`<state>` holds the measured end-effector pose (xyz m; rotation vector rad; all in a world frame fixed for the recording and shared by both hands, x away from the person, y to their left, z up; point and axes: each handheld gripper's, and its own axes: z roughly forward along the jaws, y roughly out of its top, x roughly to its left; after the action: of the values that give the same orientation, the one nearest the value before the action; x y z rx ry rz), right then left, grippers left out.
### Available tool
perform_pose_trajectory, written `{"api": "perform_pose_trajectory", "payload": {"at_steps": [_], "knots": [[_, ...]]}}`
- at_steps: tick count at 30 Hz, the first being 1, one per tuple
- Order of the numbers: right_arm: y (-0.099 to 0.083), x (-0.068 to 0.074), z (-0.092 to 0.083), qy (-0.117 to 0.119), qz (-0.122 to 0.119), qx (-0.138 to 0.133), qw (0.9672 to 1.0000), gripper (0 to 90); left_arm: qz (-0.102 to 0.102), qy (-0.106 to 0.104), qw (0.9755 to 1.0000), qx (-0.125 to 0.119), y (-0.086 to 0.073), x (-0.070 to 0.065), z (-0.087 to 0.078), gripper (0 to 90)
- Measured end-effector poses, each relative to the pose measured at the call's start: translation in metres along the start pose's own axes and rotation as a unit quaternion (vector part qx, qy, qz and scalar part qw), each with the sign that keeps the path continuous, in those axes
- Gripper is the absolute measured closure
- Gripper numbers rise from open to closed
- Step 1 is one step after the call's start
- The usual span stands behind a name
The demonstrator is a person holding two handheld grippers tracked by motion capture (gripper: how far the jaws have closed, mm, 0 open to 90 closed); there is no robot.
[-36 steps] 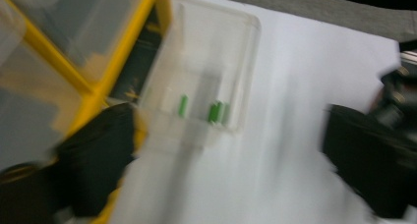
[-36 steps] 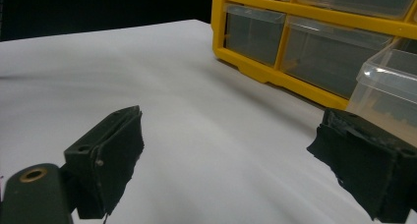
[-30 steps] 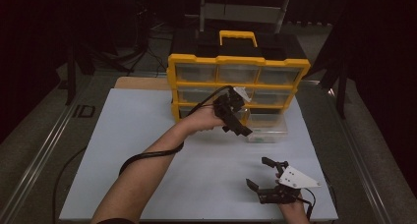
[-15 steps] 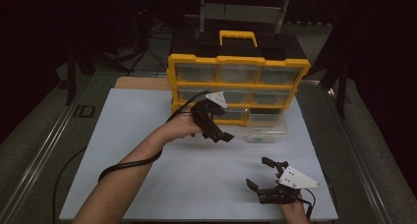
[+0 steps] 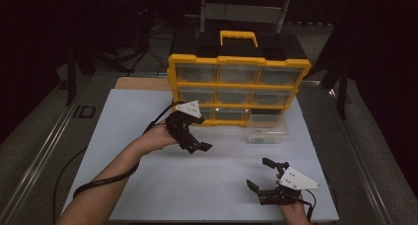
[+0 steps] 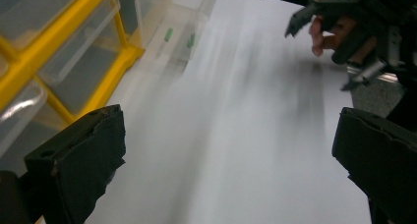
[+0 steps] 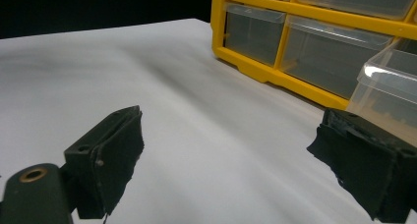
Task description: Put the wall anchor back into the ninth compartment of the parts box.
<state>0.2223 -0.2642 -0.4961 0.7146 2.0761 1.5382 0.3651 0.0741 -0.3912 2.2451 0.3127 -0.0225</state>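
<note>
Dark room all around you, and in its middle the white surface (image 5: pixel 148 185) lies lit, running from your seat out to 12 o'clock. Largest on it is the yellow drawer cabinet (image 5: pixel 239 89) at 12 o'clock, black on top with a yellow handle (image 5: pixel 238 36), its clear drawers in three rows. One clear drawer (image 5: pixel 267 128) is out of the cabinet and sits on the surface just in front of the cabinet's lower right corner, at about 1 o'clock from the centre; your left gripper view shows small green pieces (image 6: pixel 168 35) inside it.

Your left tool (image 5: pixel 194 143) hangs above the surface near the centre, at 9 o'clock from the clear drawer and well apart from it, jaws spread wide with nothing between them; your left hand (image 5: pixel 160 136) is behind it, its cable trailing back along your forearm. Your right tool (image 5: pixel 260 174) is at 5 o'clock, close to the near edge, low over the surface, jaws likewise wide apart and empty, pointing toward 9 o'clock.
</note>
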Motion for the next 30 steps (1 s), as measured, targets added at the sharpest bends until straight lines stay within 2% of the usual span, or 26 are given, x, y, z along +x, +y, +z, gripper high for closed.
{"api": "perform_pose_trajectory", "payload": {"at_steps": [3,7,16,23,24,25,27,30], "knots": [[0.0,0.0,0.0,0.001,0.0,0.001,1.0,10.0,-0.006,0.008,0.9999,-0.009,-0.012,-0.003,-0.009,0.3],[0.0,0.0,0.0,-0.001,0.0,0.001,1.0,10.0,-0.013,0.005,0.9996,-0.024,-0.027,-0.007,-0.024,0.3],[0.0,0.001,0.001,-0.001,0.001,0.002,1.0,10.0,-0.021,0.023,0.9989,-0.035,-0.057,-0.017,-0.049,0.3],[0.0,0.001,0.001,-0.001,-0.001,0.002,1.0,10.0,-0.032,0.03,0.9978,-0.05,-0.08,-0.023,-0.06,0.3],[0.0,0.001,0.001,-0.001,-0.001,0.002,1.0,10.0,-0.032,0.03,0.9978,-0.05,-0.08,-0.023,-0.06,0.3],[0.0,0.001,0.001,-0.001,-0.001,0.003,1.0,10.0,-0.039,0.024,0.9972,-0.058,-0.087,-0.024,-0.063,0.3],[-0.001,0.0,0.002,-0.001,-0.001,0.003,1.0,10.0,-0.042,0.03,0.9969,-0.06,-0.094,-0.025,-0.065,0.3],[-0.001,0.0,0.002,-0.001,-0.002,0.004,1.0,10.0,-0.047,0.028,0.9965,-0.063,-0.101,-0.025,-0.067,0.3]]}}
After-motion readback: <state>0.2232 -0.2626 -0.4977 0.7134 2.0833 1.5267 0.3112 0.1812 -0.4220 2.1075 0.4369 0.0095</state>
